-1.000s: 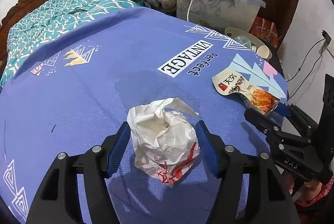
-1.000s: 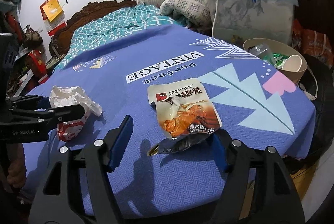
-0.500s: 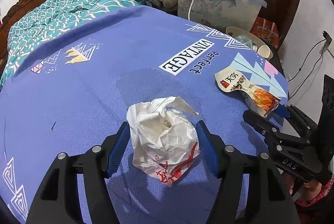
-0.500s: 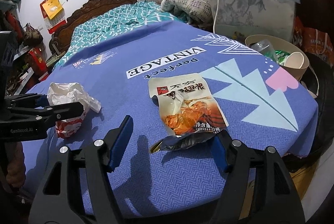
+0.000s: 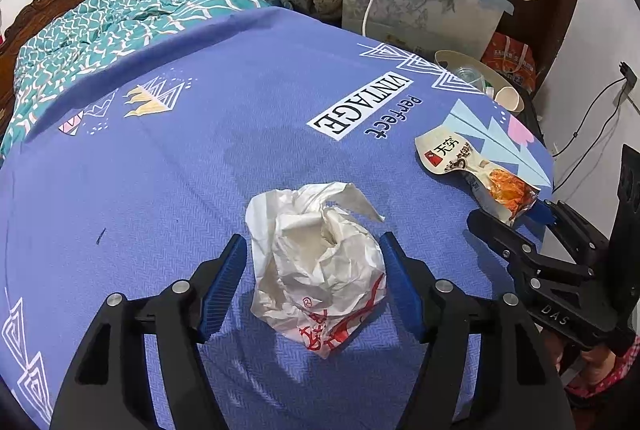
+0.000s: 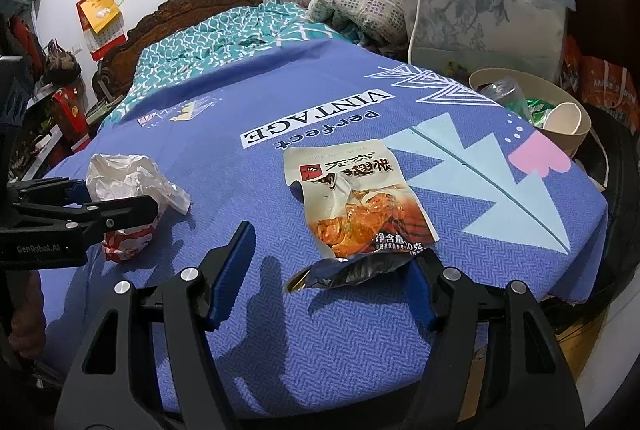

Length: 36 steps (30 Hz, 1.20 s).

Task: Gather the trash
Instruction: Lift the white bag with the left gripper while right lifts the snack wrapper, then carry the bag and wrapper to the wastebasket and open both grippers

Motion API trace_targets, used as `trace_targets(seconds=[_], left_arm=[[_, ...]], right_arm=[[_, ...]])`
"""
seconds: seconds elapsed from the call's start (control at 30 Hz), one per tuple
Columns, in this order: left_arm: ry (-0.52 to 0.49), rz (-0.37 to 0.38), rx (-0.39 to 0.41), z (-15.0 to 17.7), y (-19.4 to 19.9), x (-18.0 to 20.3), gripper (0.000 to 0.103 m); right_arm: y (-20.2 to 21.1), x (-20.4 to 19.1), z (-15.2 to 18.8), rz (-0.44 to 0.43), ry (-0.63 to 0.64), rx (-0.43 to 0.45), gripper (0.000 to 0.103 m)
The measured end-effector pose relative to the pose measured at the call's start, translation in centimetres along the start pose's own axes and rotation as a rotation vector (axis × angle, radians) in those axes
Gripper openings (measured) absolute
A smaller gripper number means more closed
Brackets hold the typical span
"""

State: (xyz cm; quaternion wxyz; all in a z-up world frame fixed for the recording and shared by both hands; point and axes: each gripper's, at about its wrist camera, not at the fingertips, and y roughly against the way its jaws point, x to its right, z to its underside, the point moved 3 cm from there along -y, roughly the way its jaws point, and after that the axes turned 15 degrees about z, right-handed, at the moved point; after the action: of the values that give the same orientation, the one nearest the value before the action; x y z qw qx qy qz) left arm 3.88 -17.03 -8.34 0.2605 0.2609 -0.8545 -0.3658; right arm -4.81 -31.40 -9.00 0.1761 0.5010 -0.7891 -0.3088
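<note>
Crumpled wrapper (image 5: 316, 266) on blue cloth (image 5: 224, 165), between opening left gripper (image 5: 312, 286) jaws, unpinched | snack pouch (image 6: 352, 205) torn end between closing right gripper (image 6: 324, 282) jaws | squeeze each centrally, lift clear of cloth.

Indoor light, moderately bright; soft shadows fall toward camera; frames sharp; strong fisheye bending, dark corner vignette.

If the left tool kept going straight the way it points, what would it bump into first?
Probably the crumpled white paper wrapper: it already lies between the left tool's opening jaws, on the blue bedsheet, which lies right beneath.
</note>
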Motion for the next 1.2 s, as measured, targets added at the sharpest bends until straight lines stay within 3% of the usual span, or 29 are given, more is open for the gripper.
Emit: trace_targets(seconds=[0.13,0.27,0.37,0.63,1.0,1.2], left_arm=[[0.002,0.007,0.004,-0.1,0.1,-0.1,0.064],[0.01,0.03,0.003,-0.2,0.4,-0.2,0.053],[-0.006,0.037,0.008,-0.5,0.6,0.1,0.047],[-0.045,0.099,0.036,-3.7,0.9,1.7,0.047],[-0.126,0.175,0.006,-9.4,-2.8,5.2,0.047],[-0.181,0.221,-0.012,-13.0,-5.4,7.6,0.047]], right_arm=[[-0.1,-0.2,0.0,0.021,0.037,0.005,0.041],[-0.3,-0.3,-0.1,0.015,0.057,0.005,0.031],[-0.3,-0.4,-0.3,0.002,0.059,0.011,0.03],[0.8,0.8,-2.9,0.031,0.063,0.107,0.026],[0.0,5.2,-5.0,0.034,-0.033,0.137,0.024],[-0.6,9.0,-7.6,0.11,-0.066,0.19,0.024]])
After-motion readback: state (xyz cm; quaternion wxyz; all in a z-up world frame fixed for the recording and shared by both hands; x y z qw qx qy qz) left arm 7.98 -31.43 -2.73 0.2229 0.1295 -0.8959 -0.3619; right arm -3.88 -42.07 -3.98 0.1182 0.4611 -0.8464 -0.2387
